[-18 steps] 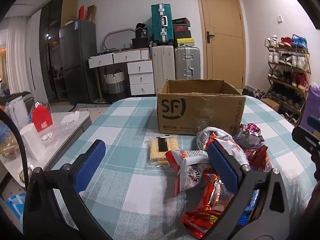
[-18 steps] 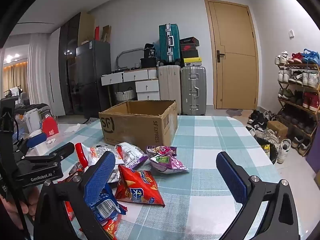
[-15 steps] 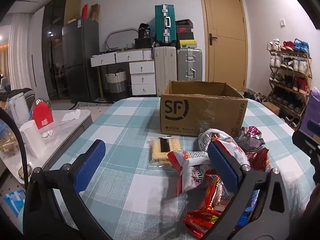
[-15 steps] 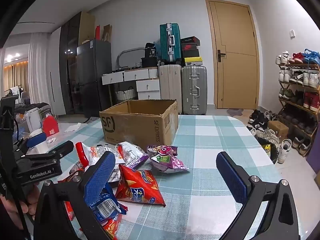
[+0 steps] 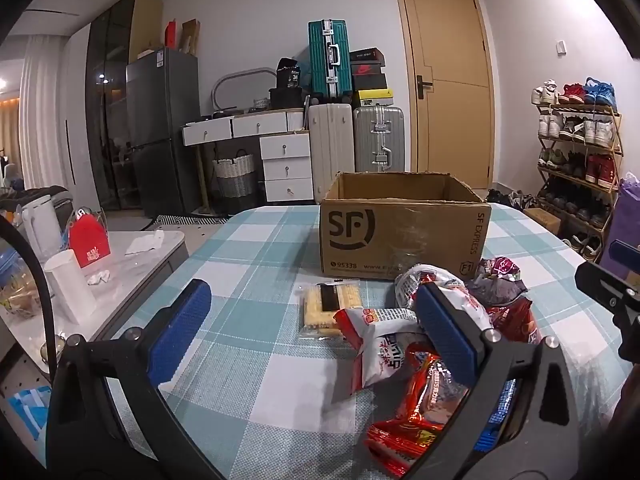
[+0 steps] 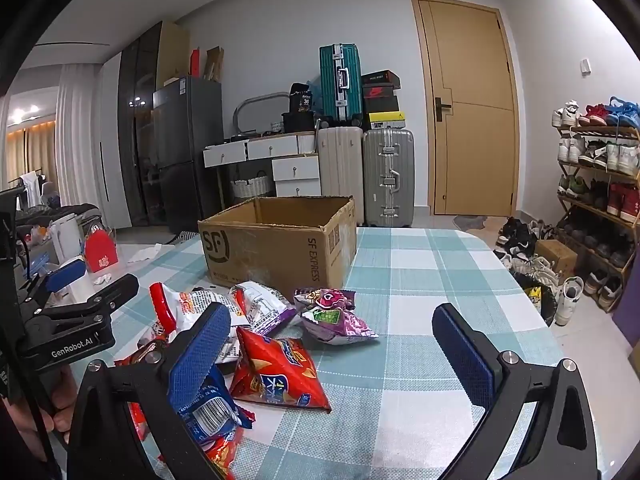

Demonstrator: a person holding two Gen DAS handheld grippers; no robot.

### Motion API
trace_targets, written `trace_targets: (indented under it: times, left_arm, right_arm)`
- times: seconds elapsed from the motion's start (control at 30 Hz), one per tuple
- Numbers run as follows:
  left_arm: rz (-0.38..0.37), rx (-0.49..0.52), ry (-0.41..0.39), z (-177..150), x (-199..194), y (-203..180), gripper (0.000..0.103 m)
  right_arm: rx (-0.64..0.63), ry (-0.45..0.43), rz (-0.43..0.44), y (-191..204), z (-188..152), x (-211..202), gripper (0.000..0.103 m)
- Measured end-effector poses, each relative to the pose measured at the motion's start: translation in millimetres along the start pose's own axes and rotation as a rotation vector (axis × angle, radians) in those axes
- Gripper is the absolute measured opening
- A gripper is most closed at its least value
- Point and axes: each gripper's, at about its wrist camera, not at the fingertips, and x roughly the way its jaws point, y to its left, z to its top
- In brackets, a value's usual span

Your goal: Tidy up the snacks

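Both the left gripper (image 5: pixel 312 332) and right gripper (image 6: pixel 332 344) hang over the table with jaws wide apart and nothing in them, so I'd say nothing's packed yet. Next job is closing on one bag from the snack pile (image 6: pixel 256 344) heaped just in front of the open cardboard box (image 6: pixel 280 248). Only the left wrist view shows the cracker pack (image 5: pixel 330 308) off by itself; the right one shows the purple bag (image 6: pixel 334 316) properly.

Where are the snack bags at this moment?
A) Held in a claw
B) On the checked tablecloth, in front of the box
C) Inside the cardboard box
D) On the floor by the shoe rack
B: the snack bags lie in a pile on the checked tablecloth in front of the cardboard box, and both claws are open and hold nothing.
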Motion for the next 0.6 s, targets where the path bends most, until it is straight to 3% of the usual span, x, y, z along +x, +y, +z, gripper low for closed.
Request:
trace_targets:
  times: [0.6]
  left_arm:
    - [-0.008, -0.012, 0.015, -1.1, 7.8, -0.7, 0.102]
  right_arm:
    - [0.0, 0.003, -0.003, 1.8, -1.6, 1.0, 0.103]
